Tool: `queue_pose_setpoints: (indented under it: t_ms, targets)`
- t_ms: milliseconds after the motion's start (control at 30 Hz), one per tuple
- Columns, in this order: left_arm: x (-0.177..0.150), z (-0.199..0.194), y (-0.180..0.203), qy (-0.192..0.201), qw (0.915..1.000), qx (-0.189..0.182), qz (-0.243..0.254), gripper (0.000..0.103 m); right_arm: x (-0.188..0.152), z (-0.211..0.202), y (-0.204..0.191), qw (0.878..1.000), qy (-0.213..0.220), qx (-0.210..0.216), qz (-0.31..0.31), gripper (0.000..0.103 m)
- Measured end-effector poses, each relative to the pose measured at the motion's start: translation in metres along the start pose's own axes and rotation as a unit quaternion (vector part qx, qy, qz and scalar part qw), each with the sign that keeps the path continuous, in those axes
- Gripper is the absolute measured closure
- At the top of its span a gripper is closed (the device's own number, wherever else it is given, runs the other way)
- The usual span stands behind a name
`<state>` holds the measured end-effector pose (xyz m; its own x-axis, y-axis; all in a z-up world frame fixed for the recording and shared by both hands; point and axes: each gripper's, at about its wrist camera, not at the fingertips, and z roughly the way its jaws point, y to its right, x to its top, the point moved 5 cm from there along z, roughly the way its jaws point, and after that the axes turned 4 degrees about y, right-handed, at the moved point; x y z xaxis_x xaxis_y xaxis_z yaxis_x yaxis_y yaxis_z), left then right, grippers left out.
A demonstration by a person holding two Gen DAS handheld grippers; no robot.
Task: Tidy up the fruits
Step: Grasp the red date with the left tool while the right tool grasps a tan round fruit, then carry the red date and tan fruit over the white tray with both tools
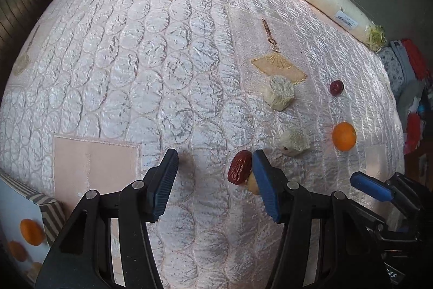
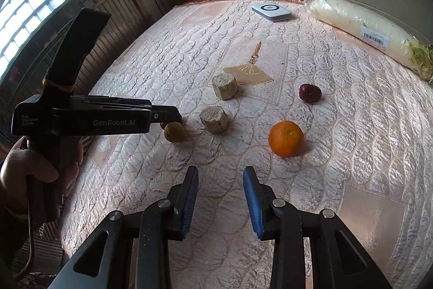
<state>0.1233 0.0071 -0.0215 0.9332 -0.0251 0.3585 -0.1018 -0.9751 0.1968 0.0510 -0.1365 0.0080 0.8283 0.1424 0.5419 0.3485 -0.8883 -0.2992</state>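
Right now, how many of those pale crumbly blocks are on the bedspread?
2. One block sits by the fan design, the other block nearer, between the small yellowish fruit and the orange. None seems hidden.

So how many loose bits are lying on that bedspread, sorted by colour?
Orange: 1, the orange
Dark red: 2, a wrinkled date and a round fruit
Yellow-brown: 1, a small fruit
Pale beige: 2 chunks
Total: 6

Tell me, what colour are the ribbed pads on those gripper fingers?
Blue, on black arms; the ribbed pads show best in the right wrist view.
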Motion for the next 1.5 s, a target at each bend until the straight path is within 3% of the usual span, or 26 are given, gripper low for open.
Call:
queue_pose_setpoints:
  t_ms: [67, 200, 400, 767, 800, 833, 1167, 1200, 1233, 1333, 1500]
  targets:
    - [0.001, 0.001, -0.001, -0.005, 0.9999, -0.011, -0.011, 0.046, 0.002, 0.002, 0.0, 1.0, 0.0, 0.001, 0.0, 0.07]
    - [-0.006, -0.003, 0.013, -0.007, 0.9995, -0.027, 0.012, 0.046, 0.005, 0.006, 0.0, 1.0, -0.002, 0.004, 0.0, 0.07]
    - [-0.019, -0.011, 0.015, -0.011, 0.9994, -0.017, 0.029, 0.046, 0.011, 0.016, -0.015, 0.999, 0.001, 0.027, -0.029, 0.07]
    - [-0.018, -0.026, -0.001, 0.001, 0.9999, -0.013, 0.01, 0.046, 0.026, 0.067, -0.046, 0.994, -0.009, 0.053, -0.091, 0.07]
    - [-0.017, -0.026, 0.0, 0.002, 0.9998, -0.014, 0.011, 0.046, 0.026, 0.073, -0.045, 0.994, -0.014, 0.05, -0.091, 0.08]
    - [-0.016, -0.025, 0.002, 0.002, 0.9998, -0.015, 0.015, 0.046, 0.024, 0.076, -0.044, 0.995, -0.022, 0.048, -0.089, 0.079]
    - [-0.013, 0.003, 0.029, -0.011, 0.9961, -0.004, 0.088, 0.047, 0.019, 0.029, -0.006, 0.999, 0.006, 0.023, -0.037, 0.08]
    - [-0.013, 0.004, 0.03, -0.005, 0.9955, 0.006, 0.095, 0.053, 0.017, 0.026, -0.003, 0.999, 0.006, 0.02, -0.032, 0.08]
    - [-0.013, 0.005, 0.031, -0.002, 0.9947, 0.014, 0.102, 0.07, 0.016, 0.024, -0.001, 0.999, 0.007, 0.019, -0.029, 0.08]
    - [-0.01, 0.006, 0.028, 0.0, 0.9954, 0.015, 0.095, 0.085, 0.015, 0.02, 0.0, 1.0, 0.008, 0.02, -0.022, 0.08]
    - [-0.013, -0.005, 0.02, 0.016, 0.9964, 0.023, 0.08, 0.086, 0.015, 0.015, -0.01, 0.999, 0.013, 0.025, -0.029, 0.08]
